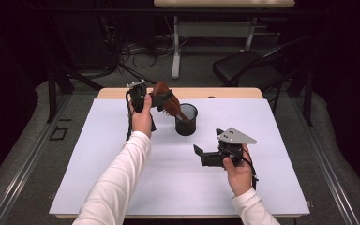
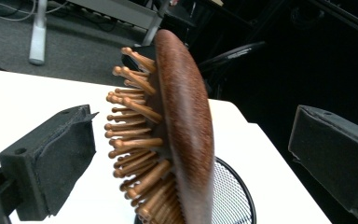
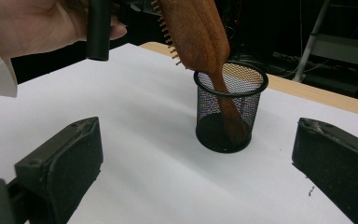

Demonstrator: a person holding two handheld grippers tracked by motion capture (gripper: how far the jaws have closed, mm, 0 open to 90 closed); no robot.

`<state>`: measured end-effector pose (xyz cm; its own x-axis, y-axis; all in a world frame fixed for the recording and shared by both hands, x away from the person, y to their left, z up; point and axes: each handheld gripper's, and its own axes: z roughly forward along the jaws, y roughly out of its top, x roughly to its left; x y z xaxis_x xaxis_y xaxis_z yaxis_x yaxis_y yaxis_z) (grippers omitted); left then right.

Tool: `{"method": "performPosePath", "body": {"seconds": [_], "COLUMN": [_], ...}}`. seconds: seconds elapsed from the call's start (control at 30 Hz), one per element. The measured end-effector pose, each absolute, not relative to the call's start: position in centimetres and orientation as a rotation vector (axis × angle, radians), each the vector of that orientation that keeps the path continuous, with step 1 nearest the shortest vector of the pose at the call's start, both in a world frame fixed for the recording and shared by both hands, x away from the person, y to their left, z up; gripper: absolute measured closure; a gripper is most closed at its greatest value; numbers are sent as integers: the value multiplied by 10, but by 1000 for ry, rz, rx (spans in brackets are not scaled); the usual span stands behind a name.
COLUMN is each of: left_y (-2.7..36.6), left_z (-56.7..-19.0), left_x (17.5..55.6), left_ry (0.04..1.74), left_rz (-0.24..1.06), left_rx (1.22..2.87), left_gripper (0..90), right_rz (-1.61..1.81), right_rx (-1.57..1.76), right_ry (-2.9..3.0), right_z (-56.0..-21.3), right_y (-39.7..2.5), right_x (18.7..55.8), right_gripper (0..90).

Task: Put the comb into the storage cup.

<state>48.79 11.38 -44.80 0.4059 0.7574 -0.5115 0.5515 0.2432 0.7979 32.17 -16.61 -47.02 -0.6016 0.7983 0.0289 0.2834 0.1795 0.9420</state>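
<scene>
White paper covers the table (image 1: 122,178). Standing handle-down in the mesh cup (image 1: 186,120), the wooden hairbrush (image 1: 165,99) leans between the left gripper's (image 1: 161,98) wide-open jaws. Nothing holds it, so a bump could tip the cup. Nearby, the right gripper (image 1: 198,152) waits open too.

The high view is looking forward and down over the whole table (image 1: 122,187). The left gripper view is sitting very close to the brush (image 2: 186,126), apparently facing the table's far right corner. The right gripper view is looking low across the table, sharing the brush and cup (image 3: 230,109) with both.
</scene>
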Motion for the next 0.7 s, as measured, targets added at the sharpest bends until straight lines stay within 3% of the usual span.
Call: {"method": "performPosePath", "body": {"seconds": [0.7], "left_y": [140], "left_z": [-416], "left_x": [458], "left_ry": [1068], "left_rz": [319], "left_rx": [1633], "left_gripper": [5], "right_rz": [1403], "right_rx": [1029], "right_ry": [1980], "right_z": [-471], "right_y": [-167], "right_x": [321], "right_gripper": [0]}}
